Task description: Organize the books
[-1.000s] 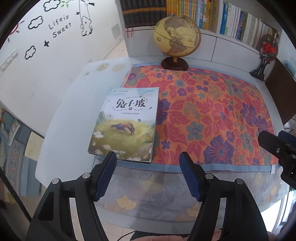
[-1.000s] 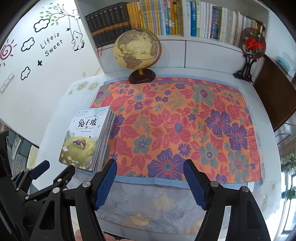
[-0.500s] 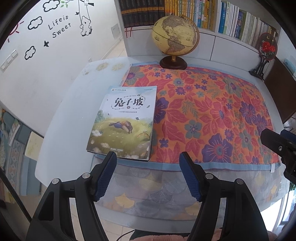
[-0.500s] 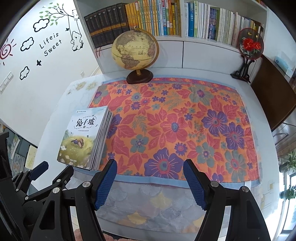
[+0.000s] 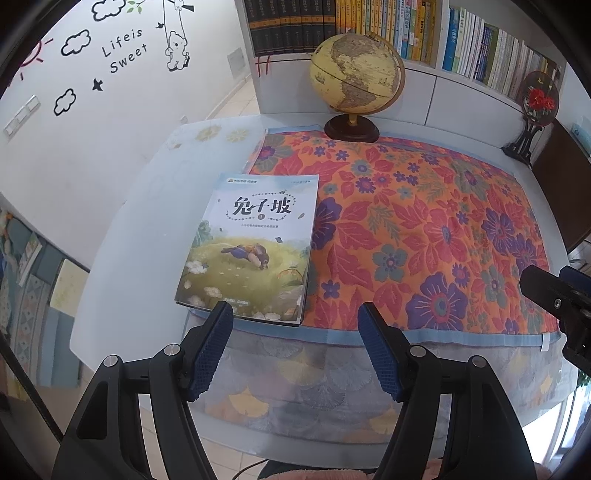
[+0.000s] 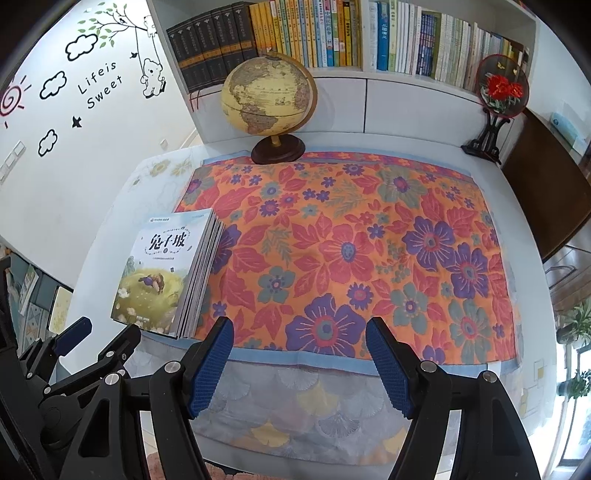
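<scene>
A stack of several thin books (image 5: 255,243) with a rabbit cover lies flat at the left edge of the floral cloth (image 5: 424,236); the right wrist view shows its stepped page edges (image 6: 199,273). My left gripper (image 5: 295,325) is open and empty, hovering just in front of the stack's near edge. My right gripper (image 6: 299,339) is open and empty above the cloth's front edge, right of the stack. The left gripper also shows in the right wrist view (image 6: 96,339).
A globe (image 5: 356,77) stands at the back of the table. A red-flower ornament on a stand (image 5: 535,110) is at the back right. Bookshelves (image 6: 332,33) full of upright books line the wall behind. A wooden cabinet (image 6: 546,184) is at the right.
Both grippers have drawn back and risen slightly, so more of the bookshelf shows. The book stack has not moved. Both grippers stay open.
</scene>
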`<action>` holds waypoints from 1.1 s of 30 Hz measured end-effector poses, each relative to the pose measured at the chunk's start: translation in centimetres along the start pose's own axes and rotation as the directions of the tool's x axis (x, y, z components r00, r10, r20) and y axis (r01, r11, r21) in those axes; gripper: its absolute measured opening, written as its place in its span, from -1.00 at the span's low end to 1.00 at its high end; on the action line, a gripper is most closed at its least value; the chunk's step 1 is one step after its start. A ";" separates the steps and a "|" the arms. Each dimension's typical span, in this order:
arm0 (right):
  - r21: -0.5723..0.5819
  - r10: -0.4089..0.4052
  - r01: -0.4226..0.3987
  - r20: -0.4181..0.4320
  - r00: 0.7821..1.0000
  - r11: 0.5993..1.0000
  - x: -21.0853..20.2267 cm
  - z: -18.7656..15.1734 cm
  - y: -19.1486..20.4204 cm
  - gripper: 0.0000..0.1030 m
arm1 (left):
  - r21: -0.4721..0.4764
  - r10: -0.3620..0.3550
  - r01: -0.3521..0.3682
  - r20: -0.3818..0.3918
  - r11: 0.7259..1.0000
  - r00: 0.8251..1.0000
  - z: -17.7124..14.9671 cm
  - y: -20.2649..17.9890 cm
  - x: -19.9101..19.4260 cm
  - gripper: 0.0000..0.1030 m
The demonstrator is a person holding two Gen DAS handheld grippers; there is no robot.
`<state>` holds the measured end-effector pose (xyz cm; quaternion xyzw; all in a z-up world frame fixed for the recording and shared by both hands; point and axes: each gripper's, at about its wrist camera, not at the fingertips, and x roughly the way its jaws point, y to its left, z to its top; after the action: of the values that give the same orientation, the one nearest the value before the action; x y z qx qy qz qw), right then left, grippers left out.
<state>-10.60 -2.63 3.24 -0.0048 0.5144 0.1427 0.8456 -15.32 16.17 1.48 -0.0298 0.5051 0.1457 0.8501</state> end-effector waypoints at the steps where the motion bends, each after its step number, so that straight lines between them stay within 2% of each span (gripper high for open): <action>1: -0.001 0.002 -0.002 -0.002 1.000 1.000 0.1 0.1 0.0 0.40 | -0.002 0.000 0.000 -0.002 1.000 1.000 0.0 0.0 0.1 0.33; 9: -0.003 0.004 -0.004 -0.016 1.000 1.000 0.5 0.1 0.2 0.40 | -0.005 0.011 -0.012 -0.013 1.000 1.000 -0.1 0.2 0.5 0.33; 22: 0.000 -0.013 0.013 -0.024 1.000 1.000 0.9 0.2 -0.1 0.40 | -0.001 -0.018 0.018 -0.016 1.000 1.000 0.5 -0.1 1.1 0.33; 29: 0.016 -0.036 0.037 -0.032 0.999 0.999 1.0 0.2 -0.6 0.40 | 0.023 -0.042 0.042 -0.006 0.999 0.999 0.9 -0.6 1.2 0.33; 33: 0.017 -0.046 0.046 -0.037 0.998 0.999 1.0 0.2 -0.6 0.40 | 0.049 -0.032 0.032 0.000 0.998 0.999 1.0 -1.1 1.3 0.33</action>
<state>-9.85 -2.90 2.35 -0.0117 0.5310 0.1184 0.8390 -13.53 15.58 0.72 -0.0172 0.5076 0.1195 0.8531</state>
